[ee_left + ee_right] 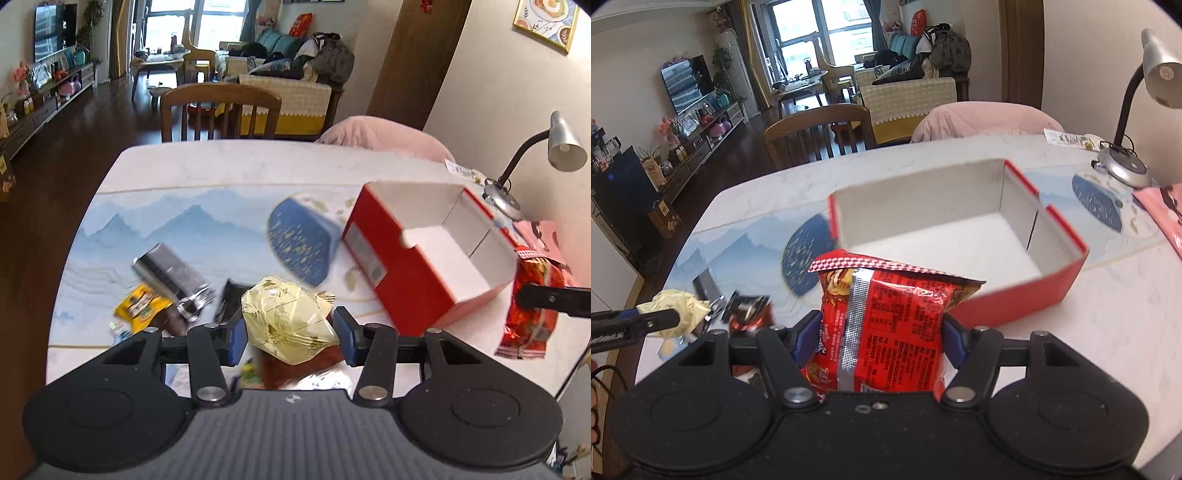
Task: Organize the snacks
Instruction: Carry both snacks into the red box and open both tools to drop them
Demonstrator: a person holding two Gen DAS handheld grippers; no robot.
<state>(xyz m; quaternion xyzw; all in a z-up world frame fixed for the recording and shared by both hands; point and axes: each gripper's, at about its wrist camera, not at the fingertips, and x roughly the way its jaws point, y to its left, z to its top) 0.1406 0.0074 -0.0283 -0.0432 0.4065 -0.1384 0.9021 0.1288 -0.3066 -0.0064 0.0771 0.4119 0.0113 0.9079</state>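
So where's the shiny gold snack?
The gold snack is pinched in the left gripper, held above the other snacks, left of the red box.

Glossy crinkled foil snack (pixel 288 321), shiny plastic noodle packet (pixel 886 332), matt cardboard box (pixel 1012 302).

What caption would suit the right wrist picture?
Right gripper holds a red crinkly snack packet before an open red cardboard box with nothing inside.
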